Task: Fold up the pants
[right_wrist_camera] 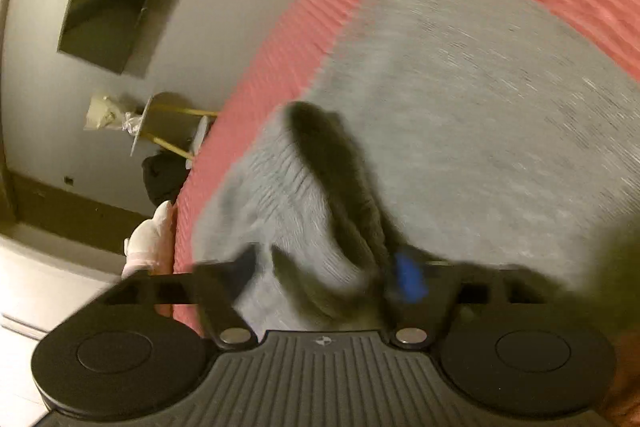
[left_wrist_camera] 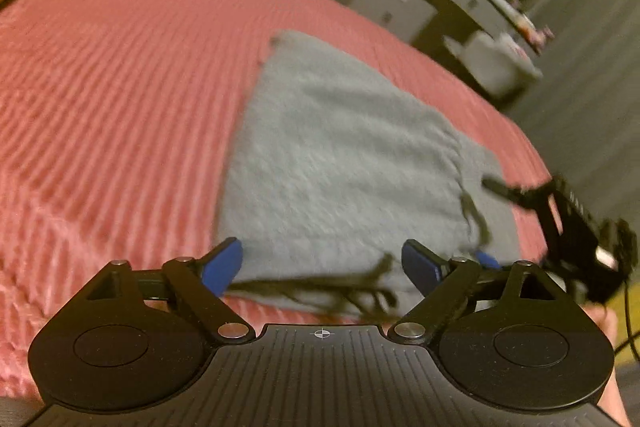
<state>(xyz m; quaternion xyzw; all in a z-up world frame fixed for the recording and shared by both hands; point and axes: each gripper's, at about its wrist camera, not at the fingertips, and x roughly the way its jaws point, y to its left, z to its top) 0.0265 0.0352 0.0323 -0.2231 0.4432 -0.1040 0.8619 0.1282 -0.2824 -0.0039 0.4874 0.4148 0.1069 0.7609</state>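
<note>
Grey pants (left_wrist_camera: 340, 155) are seen spread flat on a bed covered by a ribbed pink bedspread (left_wrist_camera: 120, 87), their near hem lying just ahead of the left claw (left_wrist_camera: 322, 263), whose blue-padded jaws are held wide apart with nothing between them. A dark drawstring (left_wrist_camera: 340, 291) is trailed loose over the near edge. At the right side of the garment, the right claw (right_wrist_camera: 332, 275) is shown at the ribbed waistband (right_wrist_camera: 288, 187), where a raised fold of cloth is bunched between its jaws; whether the cloth is truly pinched cannot be told, as the frame is blurred by motion.

Several risks can be judged from here. If only one layer of the waistband is caught, the fold may be dragged askew and the lower layer left behind. With the left claw empty, the near hem is not pinned, so the whole garment could be slid across the bedspread rather than folded. The loose drawstring might be snagged in a jaw, and the right edge lies near the bed's side, where cloth could be pulled over.
</note>
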